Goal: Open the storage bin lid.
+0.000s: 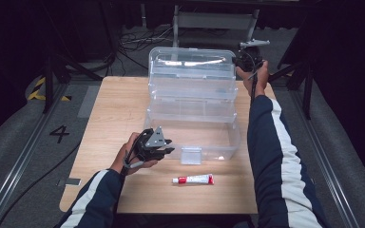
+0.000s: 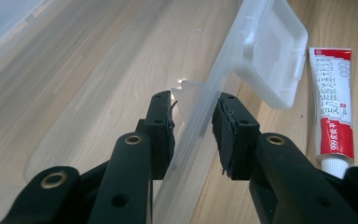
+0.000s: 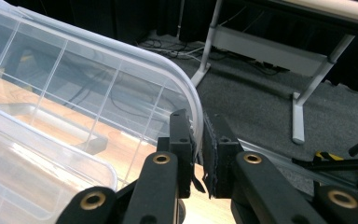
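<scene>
On wooden table (image 1: 114, 109), clear box (image 1: 192, 137).

The clear plastic storage box (image 1: 192, 137) looks smooth and glossy, with bright glints along its raised ribbed transparent lid (image 1: 191, 71) and a slightly frosted front latch (image 2: 272, 56). The light wooden surface (image 1: 114, 109) shows a fine grain with a matt sheen. The white and red tube (image 1: 193, 179) has a slick printed skin. The black hand-held gripper (image 2: 193, 133) is matt plastic, with rough, frayed pads (image 2: 226, 135) and brass-coloured metal rivets.
</scene>
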The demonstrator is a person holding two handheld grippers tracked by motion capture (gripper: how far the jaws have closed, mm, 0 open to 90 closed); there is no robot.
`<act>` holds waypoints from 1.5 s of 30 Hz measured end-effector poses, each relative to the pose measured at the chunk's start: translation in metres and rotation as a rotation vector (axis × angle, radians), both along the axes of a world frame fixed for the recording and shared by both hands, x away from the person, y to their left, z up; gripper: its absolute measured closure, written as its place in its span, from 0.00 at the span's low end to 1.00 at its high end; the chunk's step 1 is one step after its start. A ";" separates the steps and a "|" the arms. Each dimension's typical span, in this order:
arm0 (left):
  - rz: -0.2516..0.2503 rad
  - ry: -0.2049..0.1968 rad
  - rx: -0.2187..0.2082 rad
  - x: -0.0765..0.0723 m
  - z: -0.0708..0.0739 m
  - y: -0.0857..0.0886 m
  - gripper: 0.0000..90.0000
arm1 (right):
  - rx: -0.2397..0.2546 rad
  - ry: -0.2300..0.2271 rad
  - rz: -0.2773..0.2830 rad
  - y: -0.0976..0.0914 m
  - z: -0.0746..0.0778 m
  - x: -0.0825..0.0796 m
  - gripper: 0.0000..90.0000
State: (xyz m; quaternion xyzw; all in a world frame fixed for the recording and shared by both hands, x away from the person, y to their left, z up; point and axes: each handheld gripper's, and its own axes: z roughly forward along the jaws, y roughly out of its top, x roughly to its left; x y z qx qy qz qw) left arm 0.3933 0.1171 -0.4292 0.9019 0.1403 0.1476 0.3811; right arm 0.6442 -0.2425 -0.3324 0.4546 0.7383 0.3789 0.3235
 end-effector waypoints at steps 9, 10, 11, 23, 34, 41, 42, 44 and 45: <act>-0.002 0.000 0.004 0.000 0.000 0.000 0.76 | -0.003 0.029 0.000 0.000 -0.005 0.008 0.92; -0.002 0.000 0.004 0.000 0.000 0.000 0.76 | -0.009 0.032 0.002 0.000 -0.005 0.008 0.92; -0.001 0.001 0.001 0.000 0.000 0.000 0.76 | -0.012 0.033 0.003 0.000 -0.005 0.009 0.92; -0.004 0.011 -0.008 0.001 -0.001 0.001 0.76 | -0.043 0.064 0.008 0.002 -0.010 0.019 0.92; -0.002 0.016 -0.017 0.002 -0.001 0.002 0.75 | -0.031 0.098 -0.005 0.002 -0.022 0.029 0.92; -0.006 0.018 -0.016 0.001 -0.002 0.002 0.75 | -0.029 0.109 0.007 -0.002 -0.030 0.034 1.00; 0.001 0.014 -0.021 0.002 -0.002 0.002 0.75 | -0.039 0.112 0.008 -0.001 -0.031 0.034 1.00; -0.002 0.016 -0.022 0.002 -0.002 0.003 0.76 | -0.043 0.115 0.009 -0.001 -0.031 0.035 1.00; -0.002 0.016 -0.021 0.002 -0.002 0.003 0.76 | -0.051 0.120 0.010 0.000 -0.032 0.035 1.00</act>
